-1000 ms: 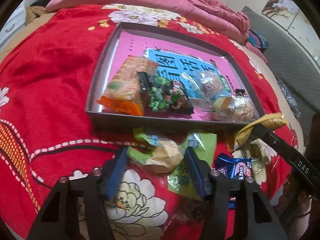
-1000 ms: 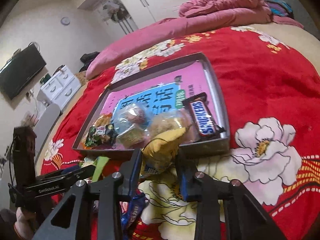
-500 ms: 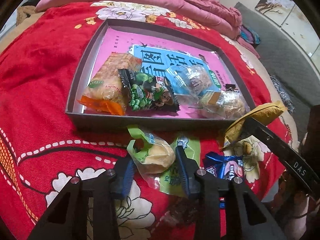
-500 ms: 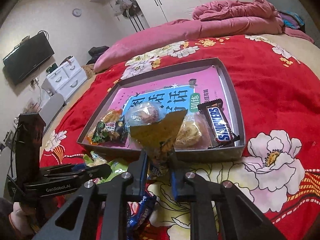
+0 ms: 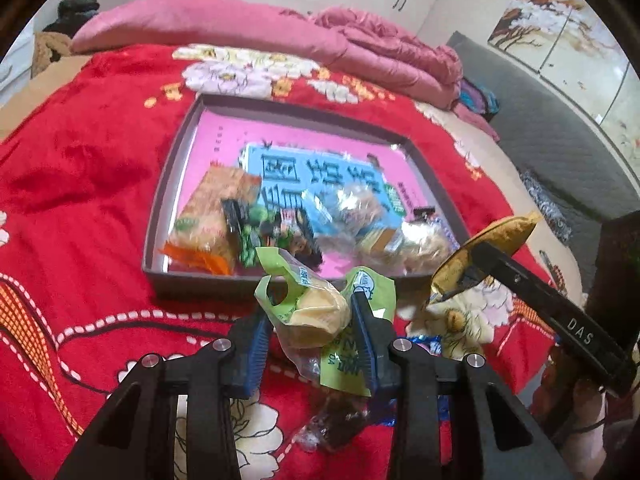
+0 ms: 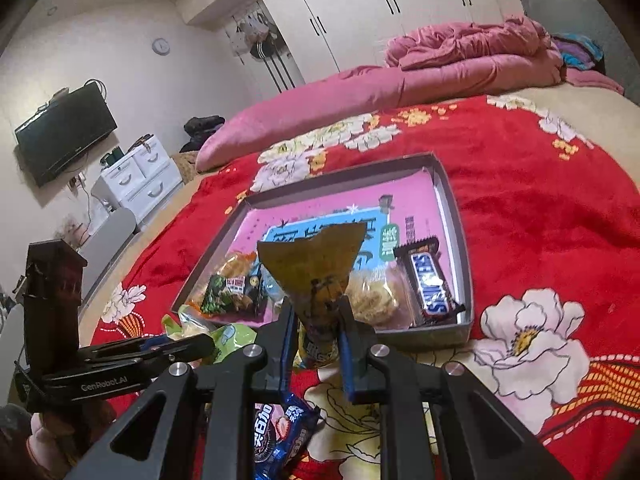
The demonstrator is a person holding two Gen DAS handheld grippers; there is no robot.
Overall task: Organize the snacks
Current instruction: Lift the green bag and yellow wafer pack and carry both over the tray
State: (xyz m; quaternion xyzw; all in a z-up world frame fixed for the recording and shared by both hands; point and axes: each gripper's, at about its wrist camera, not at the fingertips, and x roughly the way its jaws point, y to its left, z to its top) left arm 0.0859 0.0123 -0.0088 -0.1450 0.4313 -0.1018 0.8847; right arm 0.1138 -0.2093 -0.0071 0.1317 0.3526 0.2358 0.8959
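A shallow grey box (image 5: 188, 280) (image 6: 456, 208) with a pink and blue book inside lies on the red bed. It holds several snacks, among them a Snickers bar (image 6: 430, 284). My left gripper (image 5: 310, 322) is shut on a green-wrapped bun packet (image 5: 312, 312), lifted just in front of the box's near wall. My right gripper (image 6: 316, 328) is shut on a yellow snack packet (image 6: 316, 268) (image 5: 492, 244), held above the bed before the box. The right gripper also shows in the left wrist view (image 5: 472, 268), and the left gripper in the right wrist view (image 6: 192, 346).
A green packet (image 5: 348, 364), a blue Oreo packet (image 6: 280, 436) and a dark clear-wrapped snack (image 5: 336, 424) lie on the red floral blanket (image 5: 80, 200) under the grippers. Pink quilts (image 5: 280, 36) are piled at the bed's far end.
Both grippers have risen with their packets. The left one has lifted the bun packet off the blanket; the right one has raised the yellow packet higher in front of the box.
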